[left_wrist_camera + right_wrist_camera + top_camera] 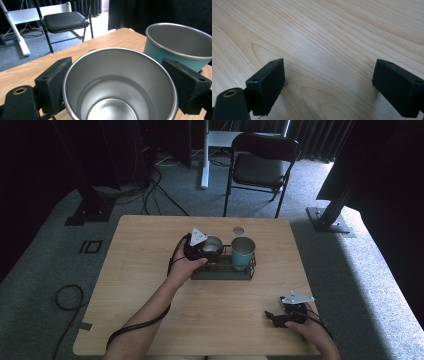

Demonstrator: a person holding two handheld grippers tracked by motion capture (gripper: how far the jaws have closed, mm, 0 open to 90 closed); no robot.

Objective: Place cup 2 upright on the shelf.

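In the high view we see the left gripper (210,247) just above the centre of the frame, set around a steel cup (213,245) that sits at the left end of a dark wire rack (220,272); a teal cup (243,252) stands upright just beside it on the right, in the same rack. In the left gripper view the steel cup (120,85) takes up the lower middle of the frame, open mouth up and nothing inside, with one black pad (53,83) against its left wall and the other against its right wall, so we read the claw as clamped on that cup; the teal cup (178,45) sits at the upper right, close by. A small round lid (238,230) lies on the table (150,285) just above the teal cup in the high view, apart from the rack. The right gripper (272,316) rests at the lower right of the high view, well apart from the rack; in the right gripper view its jaws stand wide over bare wood (324,37), holding nothing. A black chair (260,165) stands beyond the table at the top centre.
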